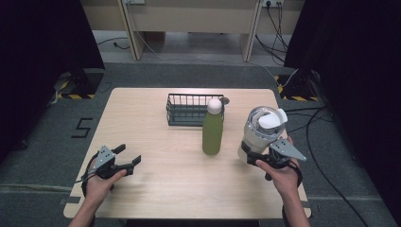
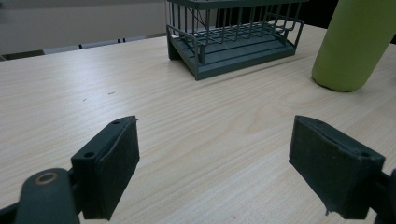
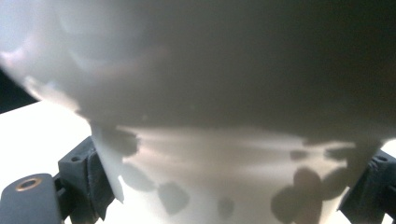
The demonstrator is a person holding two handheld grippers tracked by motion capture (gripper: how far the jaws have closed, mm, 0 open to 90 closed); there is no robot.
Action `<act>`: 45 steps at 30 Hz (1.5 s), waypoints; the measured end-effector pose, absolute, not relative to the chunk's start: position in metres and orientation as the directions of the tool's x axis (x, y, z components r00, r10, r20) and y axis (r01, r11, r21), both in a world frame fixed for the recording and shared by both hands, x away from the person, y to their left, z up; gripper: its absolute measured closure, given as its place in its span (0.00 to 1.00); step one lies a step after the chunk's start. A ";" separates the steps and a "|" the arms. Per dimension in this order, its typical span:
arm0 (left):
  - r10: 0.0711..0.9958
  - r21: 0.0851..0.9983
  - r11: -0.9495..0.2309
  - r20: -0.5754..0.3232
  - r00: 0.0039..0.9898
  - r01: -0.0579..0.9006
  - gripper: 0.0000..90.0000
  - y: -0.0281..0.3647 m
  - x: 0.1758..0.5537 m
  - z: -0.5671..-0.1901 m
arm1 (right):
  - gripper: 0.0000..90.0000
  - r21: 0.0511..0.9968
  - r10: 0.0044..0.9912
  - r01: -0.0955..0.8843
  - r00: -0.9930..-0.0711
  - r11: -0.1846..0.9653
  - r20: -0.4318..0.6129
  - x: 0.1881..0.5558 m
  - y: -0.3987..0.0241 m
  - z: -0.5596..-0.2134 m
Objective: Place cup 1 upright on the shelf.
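Observation:
A large white tumbler with a clear lid and white flip spout [image 1: 261, 130] is held at the right of the table, its lower part gripped by my right gripper [image 1: 259, 157], which is shut on it. In the right gripper view the tumbler's pale speckled wall [image 3: 224, 186] sits pressed between both pads. A green bottle with a white cap [image 1: 213, 127] stands upright at the table's middle, just left of the tumbler. My left gripper [image 1: 128, 156] rests open near the front left of the table, and its pads [image 2: 112, 168] have nothing between them.
A dark wire basket [image 1: 189, 109] stands at the back middle, behind the green bottle [image 2: 352, 44]; the basket [image 2: 233, 39] is ahead of the left gripper. The wooden table [image 1: 165, 184] has bare room in front. Cables lie on the floor to the right.

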State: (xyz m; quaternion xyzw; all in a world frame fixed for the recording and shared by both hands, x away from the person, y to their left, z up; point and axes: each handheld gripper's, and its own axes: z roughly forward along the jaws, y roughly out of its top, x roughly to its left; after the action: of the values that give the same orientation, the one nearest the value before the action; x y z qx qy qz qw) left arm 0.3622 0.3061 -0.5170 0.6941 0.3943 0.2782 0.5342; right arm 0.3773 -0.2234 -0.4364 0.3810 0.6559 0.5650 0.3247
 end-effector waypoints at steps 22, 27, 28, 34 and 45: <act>0.851 0.962 -0.115 -0.033 0.524 0.248 0.17 0.307 0.363 -0.518 | 0.12 0.990 0.876 0.126 -0.483 0.067 0.002 0.453 -0.206 -0.403; 0.849 0.961 -0.106 -0.045 0.526 0.254 0.17 0.307 0.363 -0.518 | 0.12 0.989 0.874 0.128 -0.486 0.071 0.000 0.468 -0.199 -0.398; 0.850 0.962 -0.105 -0.045 0.525 0.254 0.17 0.307 0.363 -0.518 | 0.12 0.989 0.874 0.128 -0.486 0.071 0.000 0.468 -0.199 -0.398; 0.850 0.962 -0.103 -0.048 0.525 0.255 0.17 0.308 0.363 -0.518 | 0.12 0.989 0.876 0.136 -0.482 0.064 0.009 0.484 -0.195 -0.395; 0.851 0.961 -0.102 -0.050 0.523 0.258 0.17 0.308 0.364 -0.519 | 0.12 0.988 0.871 0.137 -0.491 0.070 0.006 0.510 -0.184 -0.381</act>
State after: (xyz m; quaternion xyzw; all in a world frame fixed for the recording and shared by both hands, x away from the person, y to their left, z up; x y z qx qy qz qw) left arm 0.3635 0.3080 -0.5191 0.6890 0.4024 0.2766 0.5356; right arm 0.5100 -0.1844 -0.3810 0.3850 0.6546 0.5629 0.3263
